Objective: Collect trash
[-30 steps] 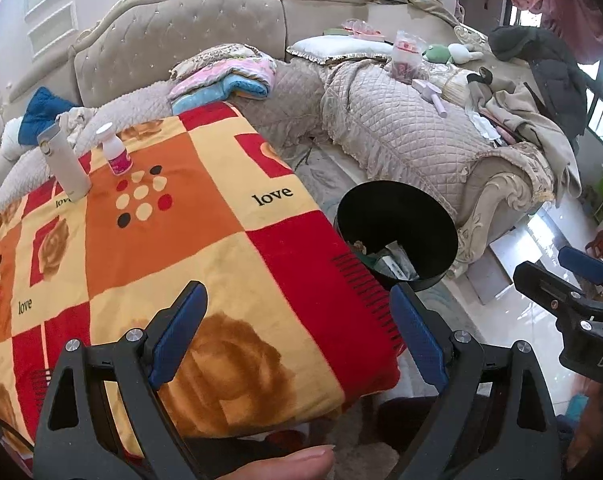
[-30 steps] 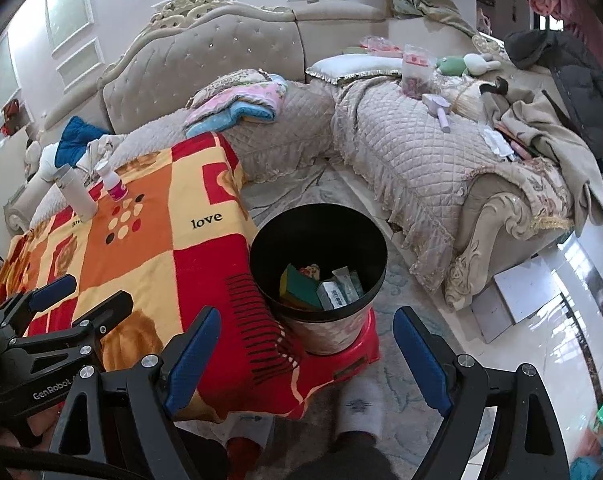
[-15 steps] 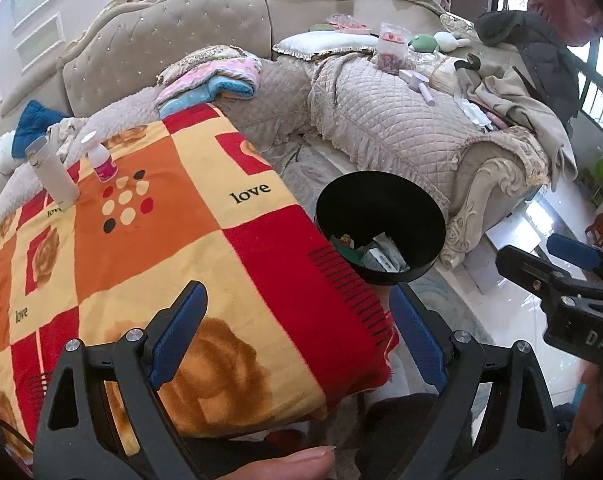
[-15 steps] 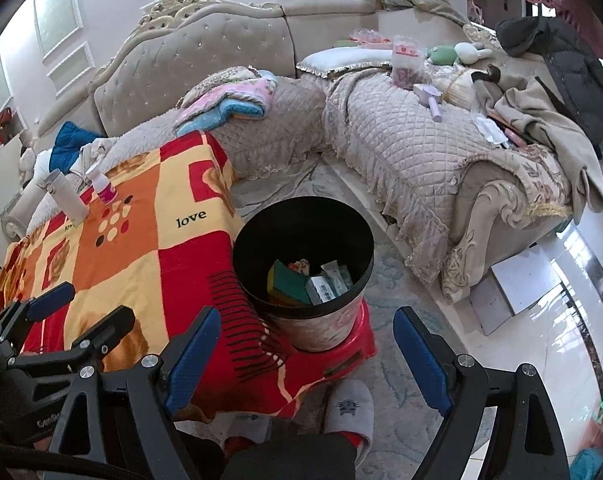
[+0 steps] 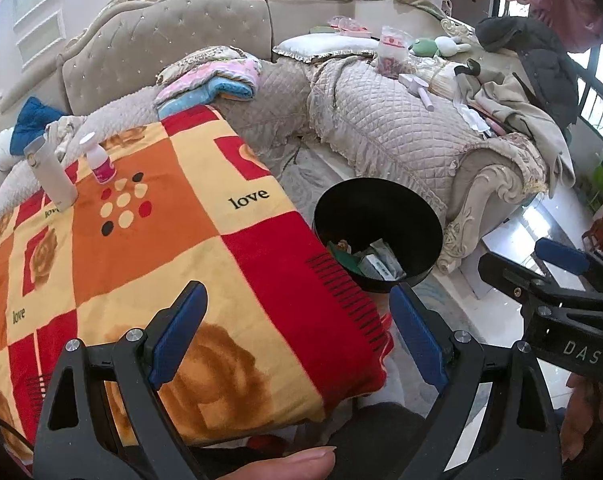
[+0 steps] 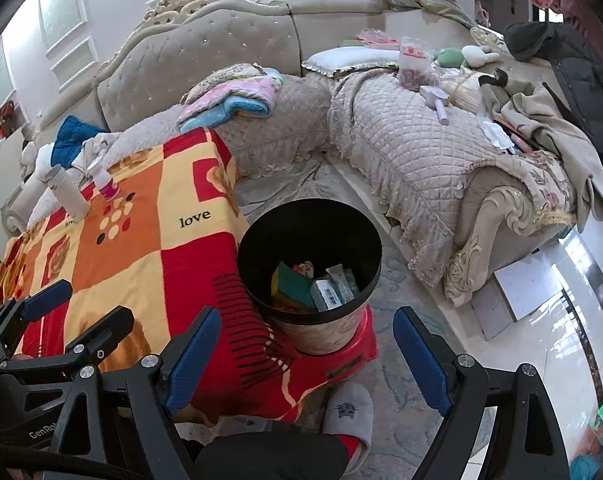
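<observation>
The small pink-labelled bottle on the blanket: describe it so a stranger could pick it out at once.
Start at the patchwork blanket covering the table, and go to its far corner by the sofa. Two containers stand there: the small bottle has a white cap and pink label, while its taller neighbour, the white tube, is plain.

A: how's the left gripper point(image 5: 297, 336) sitting?

B: jaws spread wide, nothing between the blue pads point(image 5: 177, 332). A fingertip point(image 5: 277, 464) of the person pokes in at the bottom edge of that view.

A: and the right gripper point(image 6: 307, 364)?

B: same, wide apart and empty, blue pads point(image 6: 421, 364) bare. It sits just right of the left one, both pointing forward and slightly down.
</observation>
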The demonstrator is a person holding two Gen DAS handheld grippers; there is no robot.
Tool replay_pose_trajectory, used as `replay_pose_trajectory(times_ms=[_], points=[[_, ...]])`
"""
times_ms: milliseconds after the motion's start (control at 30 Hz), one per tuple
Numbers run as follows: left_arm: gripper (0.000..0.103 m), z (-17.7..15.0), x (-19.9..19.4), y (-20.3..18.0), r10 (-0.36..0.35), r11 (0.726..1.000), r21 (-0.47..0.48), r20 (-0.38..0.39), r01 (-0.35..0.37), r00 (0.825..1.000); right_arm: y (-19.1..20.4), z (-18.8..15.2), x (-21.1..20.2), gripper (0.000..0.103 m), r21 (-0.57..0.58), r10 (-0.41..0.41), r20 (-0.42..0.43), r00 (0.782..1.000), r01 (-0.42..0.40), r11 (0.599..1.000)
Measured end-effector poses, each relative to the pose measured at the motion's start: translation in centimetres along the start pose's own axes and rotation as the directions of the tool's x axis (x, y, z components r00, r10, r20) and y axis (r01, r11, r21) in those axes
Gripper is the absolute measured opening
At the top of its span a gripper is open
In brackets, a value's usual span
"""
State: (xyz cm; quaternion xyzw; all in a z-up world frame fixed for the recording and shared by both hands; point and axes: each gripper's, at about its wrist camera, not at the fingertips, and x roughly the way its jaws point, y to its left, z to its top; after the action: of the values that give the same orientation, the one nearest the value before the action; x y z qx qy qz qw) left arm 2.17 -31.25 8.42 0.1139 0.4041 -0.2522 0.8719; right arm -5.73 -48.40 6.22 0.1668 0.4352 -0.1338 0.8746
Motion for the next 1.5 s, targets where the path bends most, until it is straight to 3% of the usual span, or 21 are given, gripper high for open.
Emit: replay_pose_trajectory(times_ms=[500,767,1500], points=[[0.092,-0.1,0.9,0.0,-0.055,0.998,-0.041,-0.022,0.054,0.998,0.4,-0.2,-0.2,0.086,-0.02,-0.03,-0.022,0.999,0.03,0.999],[0.092,0.0,0.8,-0.2,-0.053,0.998,-0.047,-0.019,0.052,0.998,-0.6,-0.3,-0.6,0.086,-0.016,-0.055,-0.022,0.998,0.055,0.998],[0.092,-0.6,-0.2,2.0,-0.038,0.993,-0.112,0.002,0.038,0.999,1.2,-0.5,-0.9,0.086,-0.054,-0.021,-0.045,0.999,0.018,0.998]])
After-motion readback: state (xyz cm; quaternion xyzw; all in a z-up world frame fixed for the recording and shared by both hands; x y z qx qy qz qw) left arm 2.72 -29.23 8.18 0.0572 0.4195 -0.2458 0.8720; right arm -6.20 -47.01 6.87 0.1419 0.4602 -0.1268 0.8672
